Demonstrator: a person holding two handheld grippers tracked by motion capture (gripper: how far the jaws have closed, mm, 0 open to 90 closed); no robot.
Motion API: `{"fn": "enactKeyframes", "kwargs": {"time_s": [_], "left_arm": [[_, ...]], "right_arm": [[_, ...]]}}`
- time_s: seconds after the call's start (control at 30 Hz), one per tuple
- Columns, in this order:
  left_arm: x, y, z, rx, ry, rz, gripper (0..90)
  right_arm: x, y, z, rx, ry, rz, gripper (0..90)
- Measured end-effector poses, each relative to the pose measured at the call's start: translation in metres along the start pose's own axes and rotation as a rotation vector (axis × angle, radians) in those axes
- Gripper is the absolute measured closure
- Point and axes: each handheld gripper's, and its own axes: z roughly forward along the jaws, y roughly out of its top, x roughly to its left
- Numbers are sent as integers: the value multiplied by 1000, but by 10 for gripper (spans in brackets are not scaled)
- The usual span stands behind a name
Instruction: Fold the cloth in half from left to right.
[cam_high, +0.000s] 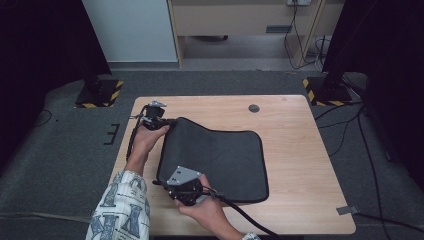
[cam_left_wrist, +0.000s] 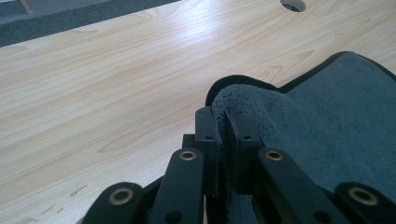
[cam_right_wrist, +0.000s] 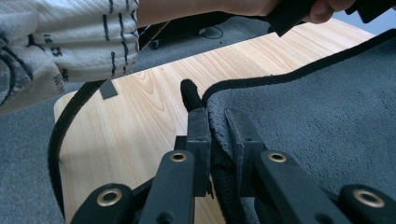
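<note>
Grey mat (cam_high: 215, 160) pinched both corners; high view adds table hole (cam_high: 254, 108).

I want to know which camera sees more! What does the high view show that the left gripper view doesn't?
High view alone: the whole dark mat, the person's patterned sleeve, the right gripper shut on the mat's near left corner, and the grey floor around the table.
Left gripper view alone: close up, the mat's fuzzy corner bunched between the black jaws.
Both: the left gripper shut on the mat, the wooden table, and its round hole.
</note>
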Motion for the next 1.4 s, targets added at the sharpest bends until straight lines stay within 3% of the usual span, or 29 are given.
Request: {"fn": "enactKeyframes", "kwargs": {"time_s": [0.8,1.03,1.4], "left_arm": [[23,-13,-27,-11,21,-32,841],[6,-2,-19,-18,8,-17,841],[-32,17,9,-26,-35,6,840]], "right_arm": [[19,16,18,-4,31,0,808],[13,13,8,-5,20,16,807],[-11,-7,-27,-20,-20,57,807]]}}
